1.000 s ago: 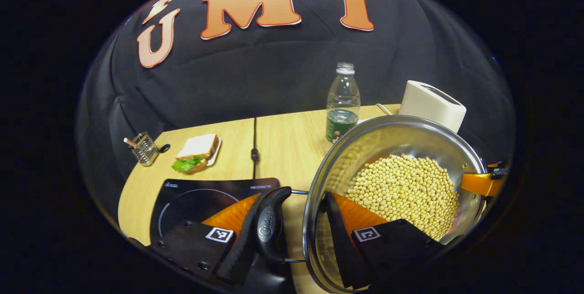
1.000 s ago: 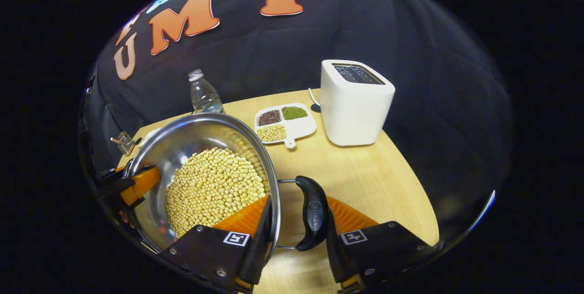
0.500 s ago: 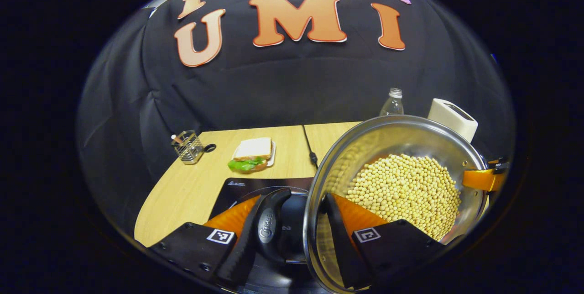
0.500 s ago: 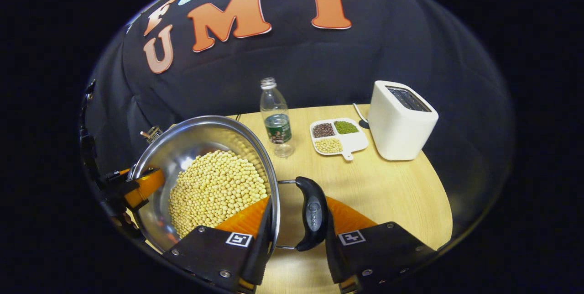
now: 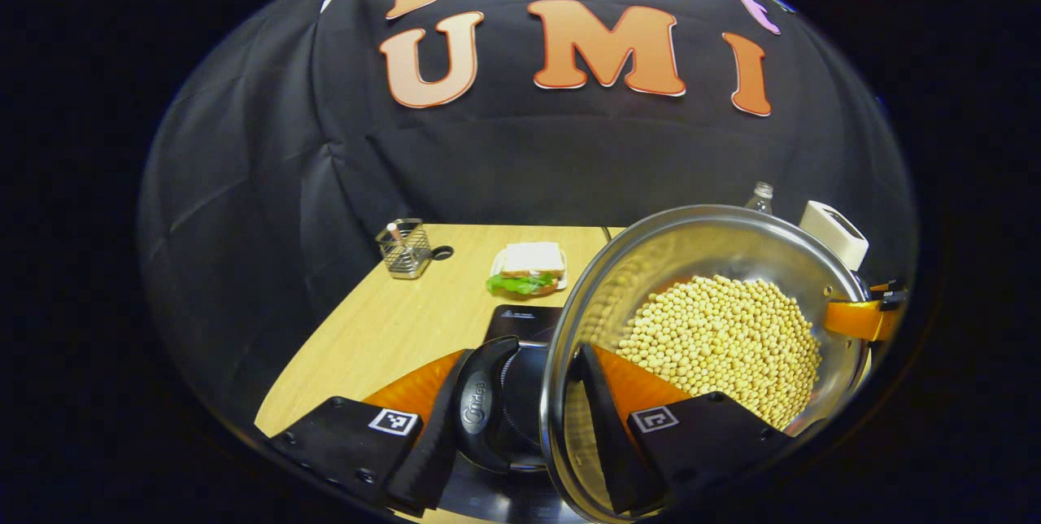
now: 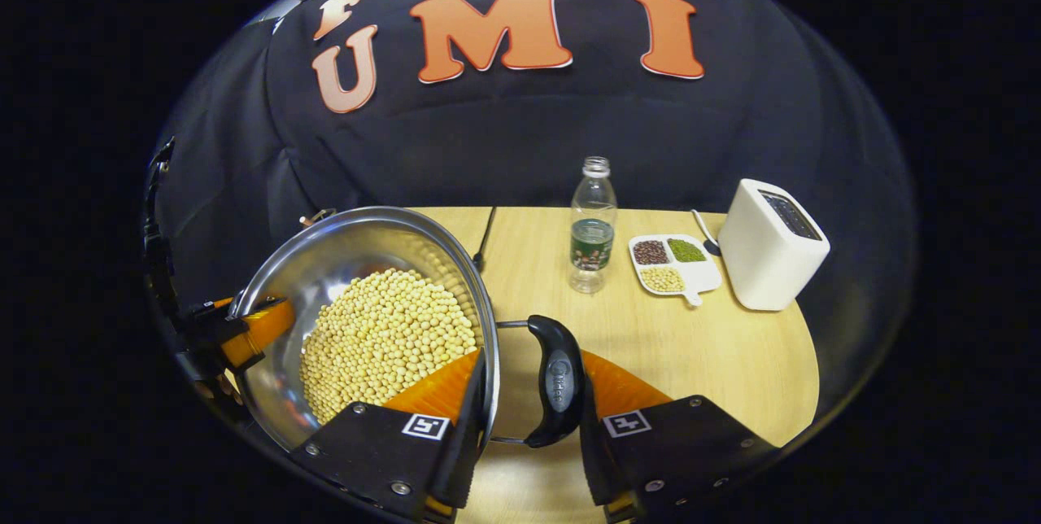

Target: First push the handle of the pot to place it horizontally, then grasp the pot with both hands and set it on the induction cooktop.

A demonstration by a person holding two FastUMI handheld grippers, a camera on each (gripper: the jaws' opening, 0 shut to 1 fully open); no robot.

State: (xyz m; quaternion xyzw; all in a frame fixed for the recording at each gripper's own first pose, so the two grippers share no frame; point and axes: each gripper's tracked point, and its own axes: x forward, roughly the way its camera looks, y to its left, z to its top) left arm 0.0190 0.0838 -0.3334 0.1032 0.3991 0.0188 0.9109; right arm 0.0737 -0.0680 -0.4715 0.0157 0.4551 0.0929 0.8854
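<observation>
A steel pot (image 5: 707, 239) holding yellow soybeans (image 5: 724, 337) is carried between both grippers. My left gripper (image 5: 520, 394) is shut across the pot's black left handle (image 5: 478, 406) and the rim, one finger outside the handle and one inside the pot. In the right gripper view, my right gripper (image 6: 529, 394) clamps the black right handle (image 6: 557, 382) and rim of the pot (image 6: 358, 239) the same way. The black induction cooktop (image 5: 520, 319) lies directly under the left handle, mostly hidden by the pot. Whether the pot touches it I cannot tell.
A sandwich on a plate (image 5: 529, 270) and a wire basket (image 5: 404, 247) sit behind the cooktop. To the right stand a water bottle (image 6: 591, 223), a divided dish of beans (image 6: 673, 264) and a white toaster (image 6: 771, 243). A cable (image 6: 484, 235) runs along the wooden table (image 6: 716, 353).
Both grippers carried the pot leftward across the table. The cooktop, first ahead and to the left, now lies beneath the pot. The grips have not changed.
</observation>
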